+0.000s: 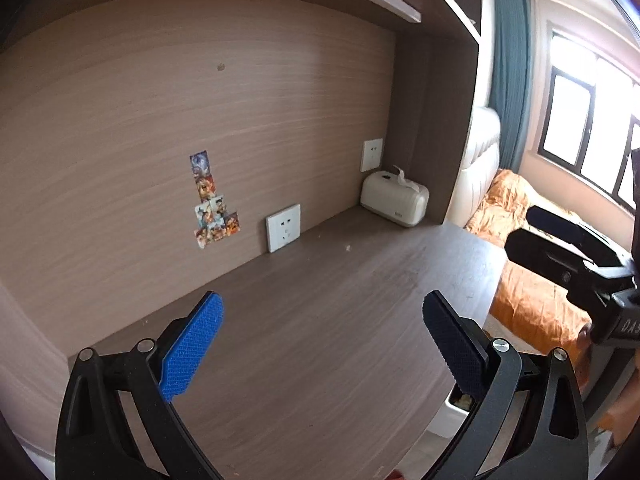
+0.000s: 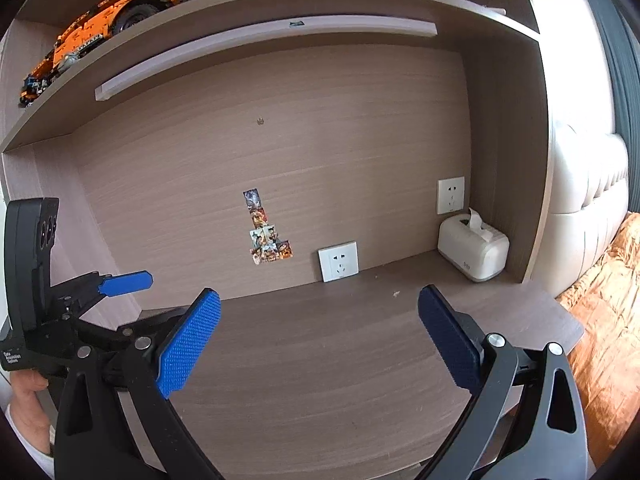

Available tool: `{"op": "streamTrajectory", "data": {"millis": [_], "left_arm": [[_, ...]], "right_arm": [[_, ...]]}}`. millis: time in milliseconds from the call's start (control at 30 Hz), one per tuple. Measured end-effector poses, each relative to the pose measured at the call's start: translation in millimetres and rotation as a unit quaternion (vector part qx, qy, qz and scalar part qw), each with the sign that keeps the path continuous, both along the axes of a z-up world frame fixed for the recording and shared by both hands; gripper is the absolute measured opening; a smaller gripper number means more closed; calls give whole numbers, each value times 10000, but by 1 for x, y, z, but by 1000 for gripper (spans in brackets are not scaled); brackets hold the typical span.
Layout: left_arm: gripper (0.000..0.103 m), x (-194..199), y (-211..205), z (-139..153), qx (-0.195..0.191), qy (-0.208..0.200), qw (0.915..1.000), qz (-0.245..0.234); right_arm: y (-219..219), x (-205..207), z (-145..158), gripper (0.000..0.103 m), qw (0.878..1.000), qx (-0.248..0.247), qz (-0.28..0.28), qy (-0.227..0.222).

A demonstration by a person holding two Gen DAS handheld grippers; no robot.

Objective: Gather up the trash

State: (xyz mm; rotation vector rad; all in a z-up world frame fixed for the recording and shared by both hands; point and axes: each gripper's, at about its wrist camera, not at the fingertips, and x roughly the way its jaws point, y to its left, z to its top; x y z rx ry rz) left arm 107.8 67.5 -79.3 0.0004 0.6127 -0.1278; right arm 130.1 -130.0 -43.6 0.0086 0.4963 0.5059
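grippers hover over the wooden desk (image 2: 320,360), left gripper (image 1: 324,344) and right gripper (image 2: 320,340) both spread wide and holding nothing, while a tiny crumb (image 2: 396,293) of trash lies at one o'clock, near the tissue box (image 2: 474,250).

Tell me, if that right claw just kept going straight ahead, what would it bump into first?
Probably the desk itself, near its back edge, or the wooden back panel by the wall socket. The right claw is open, holds nothing, and nothing lies between its fingers; depth is hard to judge.
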Motion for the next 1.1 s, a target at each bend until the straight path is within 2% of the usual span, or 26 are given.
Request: {"op": "streamTrajectory", "data": {"millis": [167, 533, 900, 1100], "left_arm": [[98, -2, -1, 1, -57, -24, 10000, -50], [98, 7, 4, 1, -147, 22, 9997, 200], [98, 3, -8, 7, 273, -253, 9988, 304], [98, 3, -11, 8, 343, -308, 9987, 198]], "right_arm": [[-2, -1, 4, 98, 10000, 5, -21, -66], [-7, -1, 11, 98, 9999, -39, -30, -162], [-9, -1, 11, 98, 9997, -91, -68, -194], [-9, 0, 11, 98, 9998, -85, -88, -163]]}}
